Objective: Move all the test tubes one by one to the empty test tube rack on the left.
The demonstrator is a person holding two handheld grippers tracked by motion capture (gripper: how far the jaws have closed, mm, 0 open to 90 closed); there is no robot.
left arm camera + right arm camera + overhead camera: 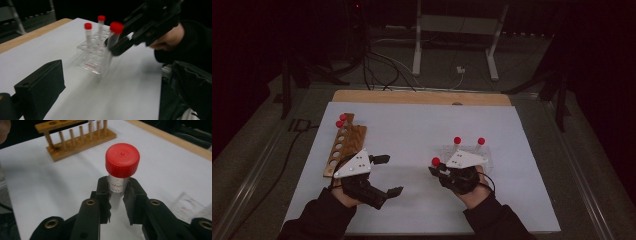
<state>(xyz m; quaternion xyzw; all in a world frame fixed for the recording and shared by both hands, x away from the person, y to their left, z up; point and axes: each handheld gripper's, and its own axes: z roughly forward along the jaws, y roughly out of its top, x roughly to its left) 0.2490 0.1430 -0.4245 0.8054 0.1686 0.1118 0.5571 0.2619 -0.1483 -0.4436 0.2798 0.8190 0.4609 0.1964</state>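
Note:
My right gripper [435, 171] [117, 195] is shut on a clear tube with a red cap [122, 160] [435, 161], held upright just left of the clear plastic rack [472, 156]. The left gripper view shows that same tube [113, 37] tilted and blurred in the right gripper [120, 46], in front of the clear rack [91, 58]. Two more red-capped tubes [457, 140] [481, 141] stand in that rack. My left gripper [391, 174] [117, 75] rests low on the white mat with its jaws wide open and nothing between them.
A wooden tube rack [344, 145] [77, 140] lies at the left of the white mat [412, 130], with two red-capped tubes [341, 120] at its far end. A wooden table edge [422, 97] runs behind the mat. Cables and stand legs lie on the floor beyond.

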